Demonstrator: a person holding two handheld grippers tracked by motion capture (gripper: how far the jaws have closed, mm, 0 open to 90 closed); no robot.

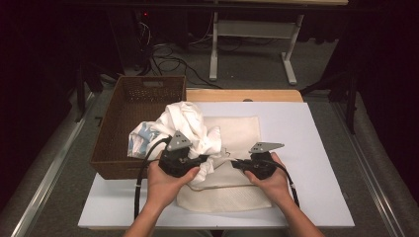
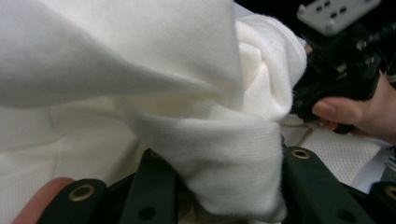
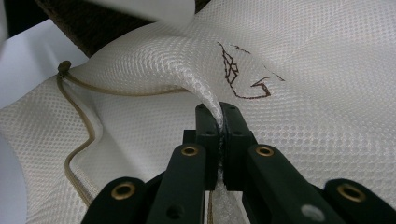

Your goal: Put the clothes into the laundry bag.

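A bunched white garment [image 1: 188, 128] hangs over the near right corner of the brown wicker basket [image 1: 111, 143] and onto a white mesh bag [image 1: 239, 131]. My left gripper [image 1: 203, 161] is shut on a thick fold of the garment [image 2: 140, 70], which sits bunched between its two black jaws [image 2: 224, 186]. My right gripper [image 1: 235, 163] lies just to the right, facing the left one. It is shut on a raised fold of the mesh bag [image 3: 303, 93], pinched between its fingertips [image 3: 218, 116]. The bag carries dark handwritten marks and a tan drawstring [image 3: 79, 121].
The bag lies flat on a white board [image 1: 311, 148] on the table. A pale blue patterned cloth [image 1: 140, 136] shows at the basket's near right side. Beyond the table a white frame [image 1: 257, 34] and cables stand on the floor.
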